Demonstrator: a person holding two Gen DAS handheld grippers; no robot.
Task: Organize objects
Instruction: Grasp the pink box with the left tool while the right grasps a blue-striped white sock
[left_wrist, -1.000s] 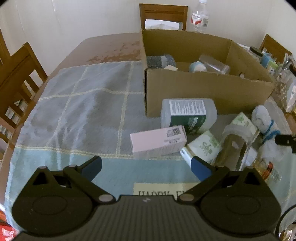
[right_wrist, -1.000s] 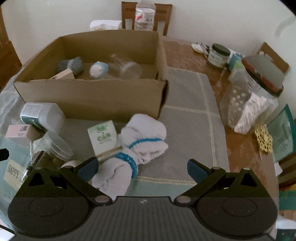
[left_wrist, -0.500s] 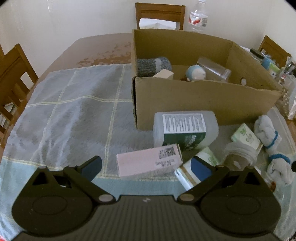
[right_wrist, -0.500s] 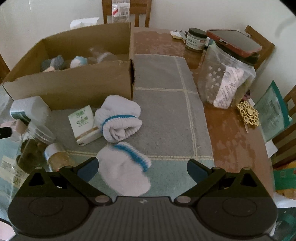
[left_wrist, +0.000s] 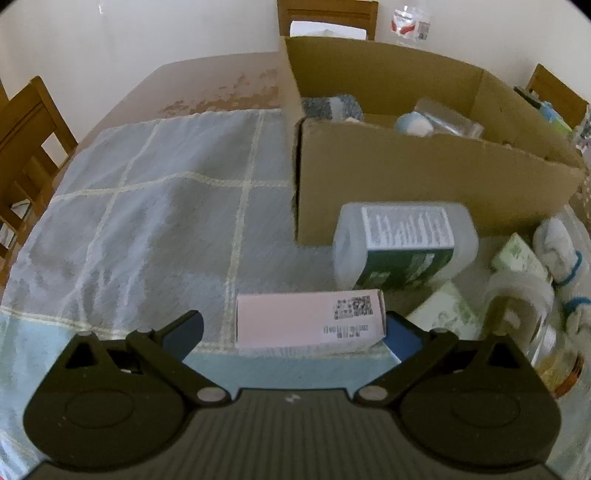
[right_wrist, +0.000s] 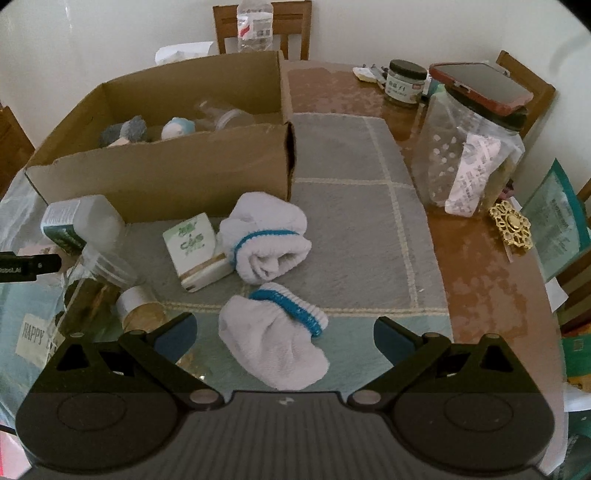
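Observation:
A pink box lies on its side on the checked cloth, between the wide-open fingers of my left gripper; its right end sits against the right fingertip. Behind it lies a translucent bottle with a green label, in front of the cardboard box. My right gripper stands open around a white sock with a blue band. A second rolled sock lies just beyond, beside a green-and-white carton. The cardboard box holds a grey sock, a pale blue ball and a clear jar.
A clear jar and a small gold-lidded jar lie at the left in the right wrist view. At the right stand a tall plastic jar with a phone on its lid, a gold trinket and papers. Wooden chairs surround the table.
My left gripper has moved forward and down, so the pink box now lies between its fingers. My right gripper has pulled back and centred on the nearer white sock.

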